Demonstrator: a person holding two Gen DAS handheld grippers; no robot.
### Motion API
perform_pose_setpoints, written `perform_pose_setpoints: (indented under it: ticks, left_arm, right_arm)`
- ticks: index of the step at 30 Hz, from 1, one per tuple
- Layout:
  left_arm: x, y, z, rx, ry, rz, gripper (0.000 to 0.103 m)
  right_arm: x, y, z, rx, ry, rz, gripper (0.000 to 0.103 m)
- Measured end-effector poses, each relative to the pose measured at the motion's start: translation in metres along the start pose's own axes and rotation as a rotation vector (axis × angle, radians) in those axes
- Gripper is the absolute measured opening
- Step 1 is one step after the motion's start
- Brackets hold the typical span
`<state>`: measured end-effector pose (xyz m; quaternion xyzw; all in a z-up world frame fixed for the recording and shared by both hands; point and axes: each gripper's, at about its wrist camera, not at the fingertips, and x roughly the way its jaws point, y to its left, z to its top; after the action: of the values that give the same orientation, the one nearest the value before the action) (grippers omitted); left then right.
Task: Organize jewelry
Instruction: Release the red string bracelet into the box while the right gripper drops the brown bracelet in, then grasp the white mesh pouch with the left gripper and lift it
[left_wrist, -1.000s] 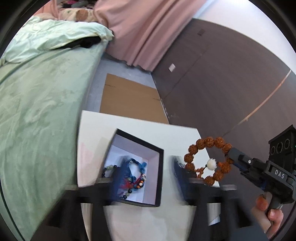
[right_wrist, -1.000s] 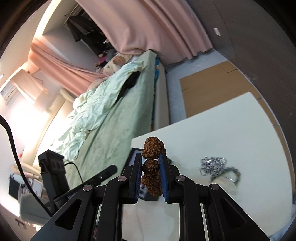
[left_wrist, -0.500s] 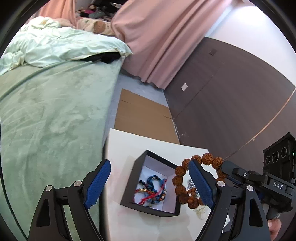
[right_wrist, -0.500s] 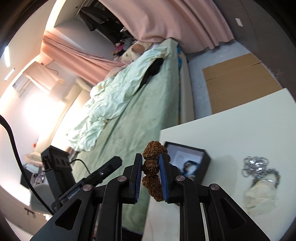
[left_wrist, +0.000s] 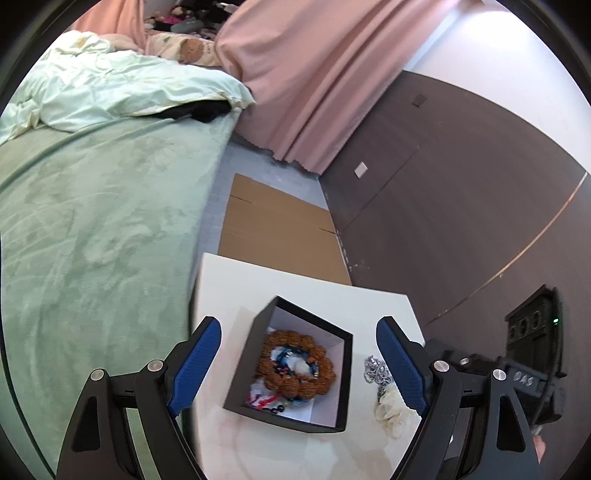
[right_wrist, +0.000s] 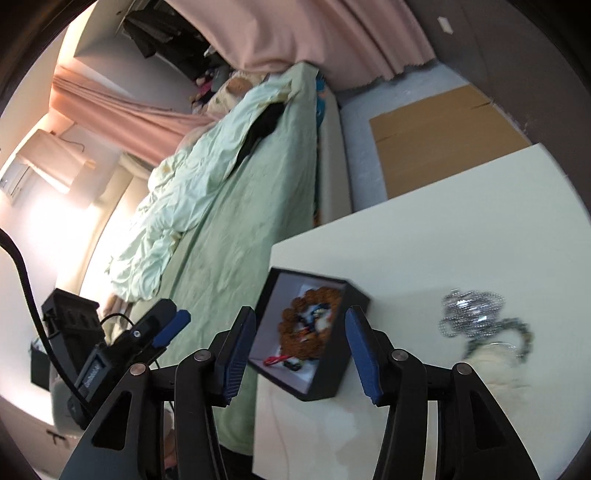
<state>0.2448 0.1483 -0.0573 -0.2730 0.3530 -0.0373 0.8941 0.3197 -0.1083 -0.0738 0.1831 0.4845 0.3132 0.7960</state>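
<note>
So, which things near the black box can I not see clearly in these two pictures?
- Smaller pieces under the brown bead bracelet in the black box: the bracelet covers them, both views.
- Green bead string beside the silver chain: motion blur, right wrist view; in the left view the left tool's right finger hides it.
- Cream-coloured lump: blurred, what it is cannot be told.
- Right tool: its tips are hidden behind that finger, left view.

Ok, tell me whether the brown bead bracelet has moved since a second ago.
Yes. The brown bead bracelet left the right gripper, now open, and lies inside the black box, on the other jewelry.
</note>
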Motion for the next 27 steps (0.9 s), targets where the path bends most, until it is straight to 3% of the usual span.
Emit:
perform_pose_setpoints:
  ticks: [14, 27]
  left_arm:
    - [0.025, -0.055, -0.014, 0.078, 0.048, -0.032, 0.086]
    - [0.067, -0.121, -0.057, 0.268, 0.186, -0.078, 0.079]
  right_arm:
    - [-0.061, -0.07, -0.013, 0.121, -0.074, -0.12, 0.052]
    - [-0.088, -0.121, -0.042, 0.213, -0.089, -0.171, 0.052]
